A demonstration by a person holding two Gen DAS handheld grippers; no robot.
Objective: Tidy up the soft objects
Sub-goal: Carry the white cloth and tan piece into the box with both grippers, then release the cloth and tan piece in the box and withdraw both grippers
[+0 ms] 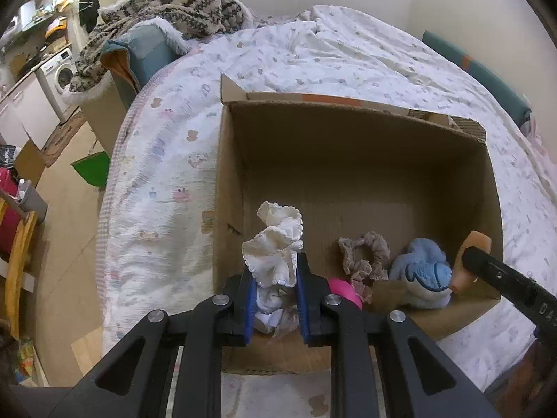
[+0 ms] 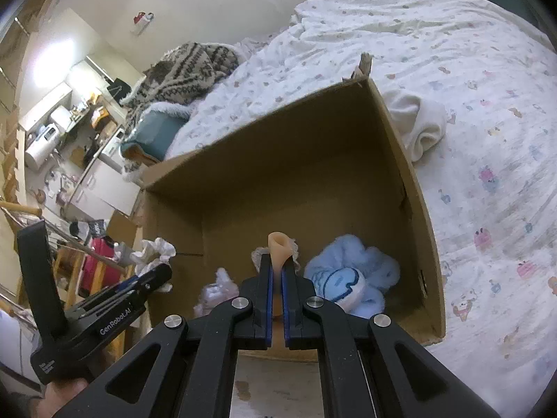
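Observation:
An open cardboard box (image 1: 348,132) stands on the bed. My left gripper (image 1: 273,261) is shut on a white frilly cloth (image 1: 275,244) and holds it over the box's near left corner. My right gripper (image 2: 277,261) is shut on a thin peach-coloured soft piece (image 2: 279,249) over the box's near side; it also shows in the left wrist view (image 1: 470,261). Inside the box lie a blue fluffy sock (image 1: 423,275), a beige scrunchie (image 1: 365,254) and a pink item (image 1: 343,291). The blue sock (image 2: 351,275) lies right of my right gripper.
The bed (image 1: 313,52) has a patterned white sheet. A cream cloth (image 2: 417,122) lies on it beside the box's right wall. A knitted patterned blanket (image 1: 167,7) is heaped at the bed's far left. Floor, a green dustpan (image 1: 92,170) and a washing machine (image 1: 57,76) lie left.

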